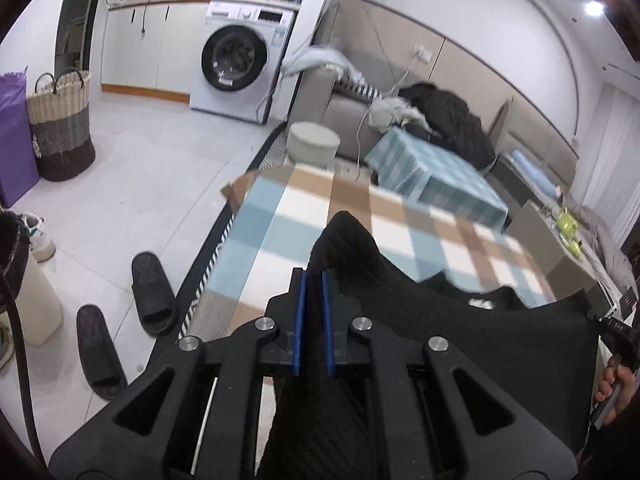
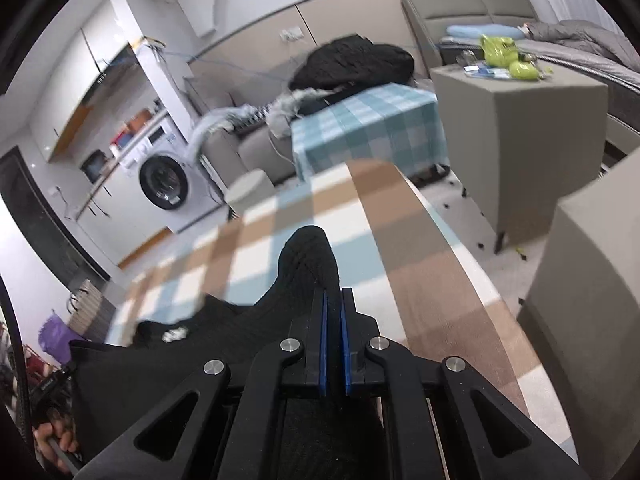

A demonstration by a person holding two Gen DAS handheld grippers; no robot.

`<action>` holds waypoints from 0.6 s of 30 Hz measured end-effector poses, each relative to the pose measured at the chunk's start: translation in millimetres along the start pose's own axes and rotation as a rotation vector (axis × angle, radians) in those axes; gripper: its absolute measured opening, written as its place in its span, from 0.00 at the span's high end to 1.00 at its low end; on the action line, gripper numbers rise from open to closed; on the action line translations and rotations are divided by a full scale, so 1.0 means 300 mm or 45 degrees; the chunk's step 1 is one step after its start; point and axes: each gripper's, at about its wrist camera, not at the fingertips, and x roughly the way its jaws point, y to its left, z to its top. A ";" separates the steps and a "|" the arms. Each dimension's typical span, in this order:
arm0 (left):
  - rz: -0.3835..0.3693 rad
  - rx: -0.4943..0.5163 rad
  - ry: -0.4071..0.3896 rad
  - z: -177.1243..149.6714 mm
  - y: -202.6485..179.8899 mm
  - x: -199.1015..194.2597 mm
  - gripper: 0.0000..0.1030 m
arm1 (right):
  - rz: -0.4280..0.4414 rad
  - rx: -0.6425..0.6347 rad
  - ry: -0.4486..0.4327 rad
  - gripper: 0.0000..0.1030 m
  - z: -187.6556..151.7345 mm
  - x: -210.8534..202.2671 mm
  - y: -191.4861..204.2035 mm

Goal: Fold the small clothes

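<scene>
- black knit garment [image 1: 460,320]: we hold it stretched between our two tools, raised over the checked tablecloth; it sags in the middle, where a small white mark [image 1: 480,303] shows on the fabric.
- left gripper [image 1: 315,280]: clenched on one corner of the garment; the blue pads [image 1: 302,320] pinch the ribbed cloth, and a hump of fabric stands up past the tips.
- right gripper [image 2: 333,300]: clamped on the opposite corner in the same manner; a fold of black knit bulges forward of its blue pads [image 2: 323,344].
- hands: fingers of our right hand [image 1: 614,392] show at the edge of the left view; fingers of our left hand [image 2: 56,436] show at the edge of the right view.
- checked tablecloth [image 1: 280,216]: tan, white and pale blue squares, covering the table beneath the garment.
- teal checked cloth [image 1: 440,176]: draped over a piece of furniture beyond the table.
- dark jacket [image 1: 448,116]: heaped on the grey sofa behind the teal cloth.
- round pale stool [image 1: 314,142]: near the far end of the table.
- washing machine [image 1: 236,60]: against the far wall, under a counter.
- woven basket [image 1: 60,128]: on the tiled floor, beside a purple bag [image 1: 12,136].
- black slippers [image 1: 154,292]: a pair on the floor, left of the table.
</scene>
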 end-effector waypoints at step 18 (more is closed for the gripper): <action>0.074 0.036 0.157 -0.198 0.019 -0.110 0.48 | 0.051 -0.020 0.318 0.59 -0.187 -0.063 -0.063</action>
